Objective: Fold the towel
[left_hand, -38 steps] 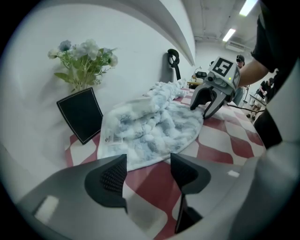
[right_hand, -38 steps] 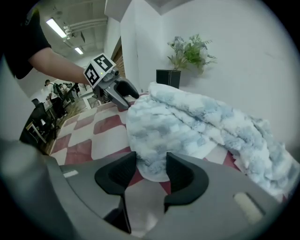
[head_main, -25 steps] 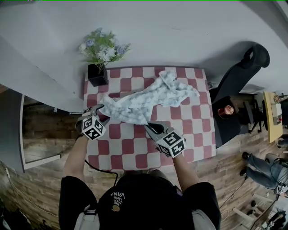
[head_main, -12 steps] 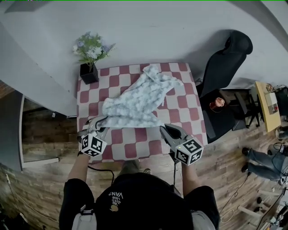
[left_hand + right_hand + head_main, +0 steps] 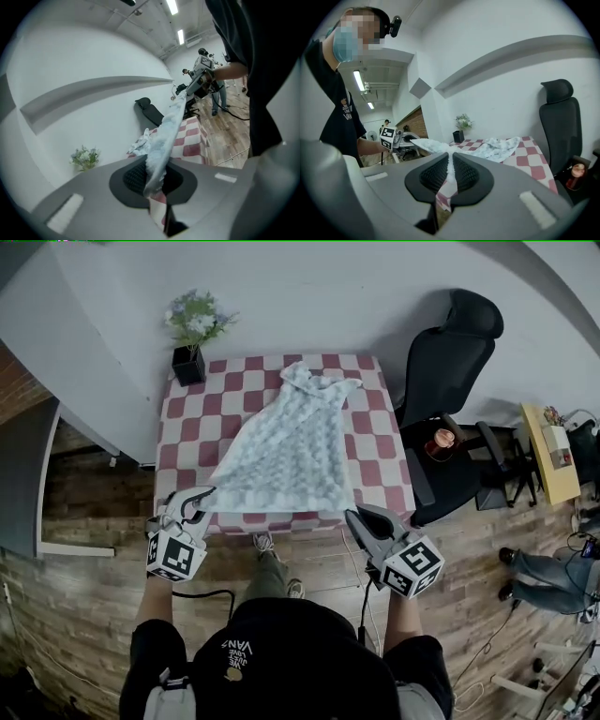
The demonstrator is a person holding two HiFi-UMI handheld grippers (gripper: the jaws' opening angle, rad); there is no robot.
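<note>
In the head view, the light blue patterned towel (image 5: 286, 456) lies fanned out over the red-and-white checked table (image 5: 186, 432) in the middle of the frame. It is widest at its near edge in the lower centre. From there it narrows to a bunched, rumpled end near the table's far side, upper centre.

The near edge runs in a straight, stretched line between the two tools, close to the table's near rim. The left gripper (image 5: 201, 499), at the lower left, has just been closing its jaws. In the left gripper view the pads pinch a corner of the cloth between them, and the fabric runs taut up and away toward the other tool. The right gripper (image 5: 356, 515), at the lower right, is clamped on the opposite corner. In the right gripper view a thin fold of the cloth sits squeezed between its ribbed pads.

Potted flowers (image 5: 191, 338) stand at the table's far left corner, in the upper left. A black office chair (image 5: 448, 343) stands just beside the table at the upper right, with a red cup (image 5: 442, 439) on its seat. A wooden floor (image 5: 94, 549) shows below and at both sides.
</note>
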